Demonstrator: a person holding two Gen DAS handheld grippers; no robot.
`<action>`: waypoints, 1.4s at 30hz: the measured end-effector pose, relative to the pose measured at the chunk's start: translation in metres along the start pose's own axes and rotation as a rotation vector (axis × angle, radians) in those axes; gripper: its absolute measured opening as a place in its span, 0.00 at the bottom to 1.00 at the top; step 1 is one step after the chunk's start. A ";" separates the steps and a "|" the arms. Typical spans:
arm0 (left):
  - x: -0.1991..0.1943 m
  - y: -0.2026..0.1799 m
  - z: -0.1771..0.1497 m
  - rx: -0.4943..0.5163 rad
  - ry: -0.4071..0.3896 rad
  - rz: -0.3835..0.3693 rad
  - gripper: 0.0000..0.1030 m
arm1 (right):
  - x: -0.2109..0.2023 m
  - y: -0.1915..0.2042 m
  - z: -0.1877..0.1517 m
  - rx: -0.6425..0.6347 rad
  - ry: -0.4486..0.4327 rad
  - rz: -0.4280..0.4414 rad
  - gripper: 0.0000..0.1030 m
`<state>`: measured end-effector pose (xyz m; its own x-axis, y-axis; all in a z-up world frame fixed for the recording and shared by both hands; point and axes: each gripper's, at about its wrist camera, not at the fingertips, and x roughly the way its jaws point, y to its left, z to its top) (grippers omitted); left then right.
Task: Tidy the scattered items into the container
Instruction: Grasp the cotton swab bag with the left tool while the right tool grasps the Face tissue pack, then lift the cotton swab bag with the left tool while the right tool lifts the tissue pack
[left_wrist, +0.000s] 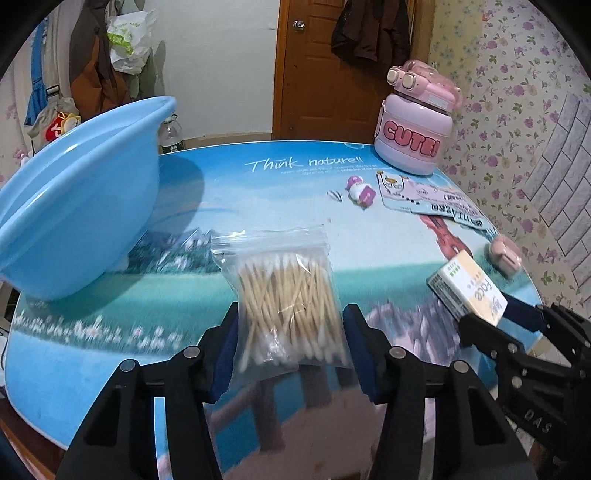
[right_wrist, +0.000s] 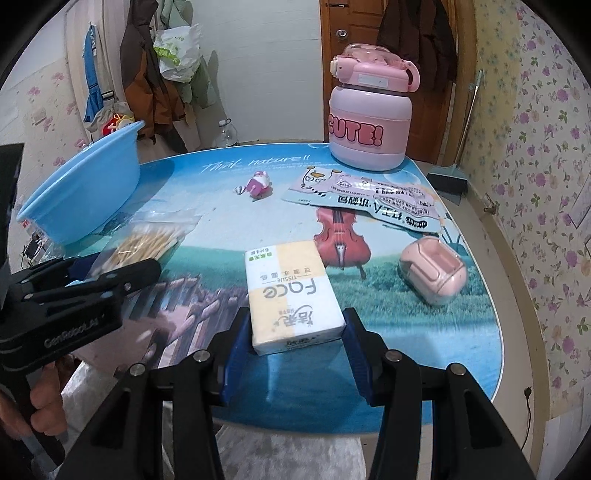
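Clear plastic zip bag of cotton swabs (left_wrist: 284, 299), wooden sticks with white tips, lying flat on the table (left_wrist: 207, 192). Its long axis runs away from the left-wrist camera, sealed strip at the far end, and the sticks inside lie roughly along that axis, slightly fanned. The left gripper (left_wrist: 290, 347) has its blue-padded fingers (left_wrist: 226, 343) spread to either side of the bag's near half; whether the pads touch the plastic cannot be told.

The tissue pack (right_wrist: 291, 291), white and pale yellow and printed "Face", lies with its long axis pointing away from the right-wrist camera, tilted slightly left at the far end. The right gripper (right_wrist: 293, 350) is spread around the pack's near end, its right pad at the pack's corner and its left pad just beside the opposite edge.

The blue basin (left_wrist: 77, 199) stands at the table's far left, well apart from both items. Also on the table: a pink "CUTE!" bottle (right_wrist: 369, 125), a small toy figure (right_wrist: 260, 184), flat printed sachets (right_wrist: 365, 195) and a pink case (right_wrist: 434, 269).
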<state>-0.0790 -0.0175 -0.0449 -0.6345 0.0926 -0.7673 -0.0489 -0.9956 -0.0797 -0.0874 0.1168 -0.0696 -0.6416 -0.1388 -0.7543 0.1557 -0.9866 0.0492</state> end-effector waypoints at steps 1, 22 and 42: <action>-0.003 0.000 -0.003 -0.002 0.000 -0.002 0.50 | -0.002 0.002 -0.002 -0.003 0.000 -0.001 0.49; -0.039 0.021 -0.038 -0.054 -0.018 -0.021 0.50 | -0.018 0.022 -0.020 0.004 -0.028 -0.031 0.49; -0.032 0.024 -0.028 -0.045 -0.035 0.009 0.61 | -0.010 0.028 -0.014 -0.051 -0.066 -0.040 0.60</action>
<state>-0.0384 -0.0444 -0.0401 -0.6614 0.0822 -0.7456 -0.0089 -0.9948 -0.1018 -0.0659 0.0920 -0.0701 -0.6962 -0.1060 -0.7100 0.1659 -0.9860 -0.0155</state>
